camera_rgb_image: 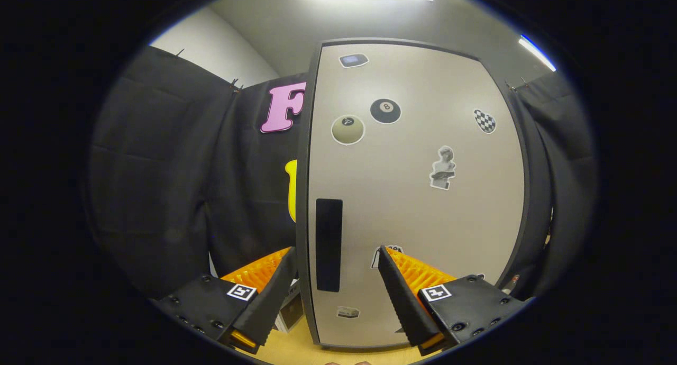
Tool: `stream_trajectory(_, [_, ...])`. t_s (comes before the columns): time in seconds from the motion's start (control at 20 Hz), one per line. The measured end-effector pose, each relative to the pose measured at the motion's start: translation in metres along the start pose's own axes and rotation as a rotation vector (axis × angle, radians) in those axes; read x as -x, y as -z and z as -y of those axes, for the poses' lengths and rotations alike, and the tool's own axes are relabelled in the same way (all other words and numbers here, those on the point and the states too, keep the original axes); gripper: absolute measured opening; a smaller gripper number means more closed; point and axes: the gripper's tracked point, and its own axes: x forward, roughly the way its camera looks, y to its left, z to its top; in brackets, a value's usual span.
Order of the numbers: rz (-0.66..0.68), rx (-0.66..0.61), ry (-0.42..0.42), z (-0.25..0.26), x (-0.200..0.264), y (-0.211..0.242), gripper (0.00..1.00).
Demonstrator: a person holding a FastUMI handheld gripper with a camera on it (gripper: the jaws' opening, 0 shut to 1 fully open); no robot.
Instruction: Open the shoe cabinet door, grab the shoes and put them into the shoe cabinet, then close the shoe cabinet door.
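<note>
The shoe cabinet door (pixel 418 195) is pale beige with a dark frame, it carries several stickers, and a black vertical handle slot (pixel 328 244) sits near its left edge. The claw (pixel 338 267) is released, with its fingers spread wide. The door's left edge and the slot stand between the fingers, just ahead of them.

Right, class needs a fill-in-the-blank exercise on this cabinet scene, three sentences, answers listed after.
1. The shoe cabinet door is ____.
2. The gripper has its jaws ____, with nothing held between them.
3. The dark vertical handle lies ____ the two fingers, just ahead.

Missing words: closed; open; between
</note>
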Motion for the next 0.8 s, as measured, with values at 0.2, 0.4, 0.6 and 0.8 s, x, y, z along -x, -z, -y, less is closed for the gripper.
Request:
stream_trajectory(0.2, [-0.076, -0.012, -0.013, -0.007, -0.035, 0.021, 0.97])
stream_trajectory(0.4, [-0.094, -0.014, 0.028, -0.002, -0.047, 0.026, 0.89])
stream_trajectory(0.6, [-0.124, -0.036, 0.015, -0.014, -0.049, 0.025, 0.37])
stream_trajectory(0.8, [-0.147, -0.056, -0.011, -0.014, -0.046, 0.025, 0.23])
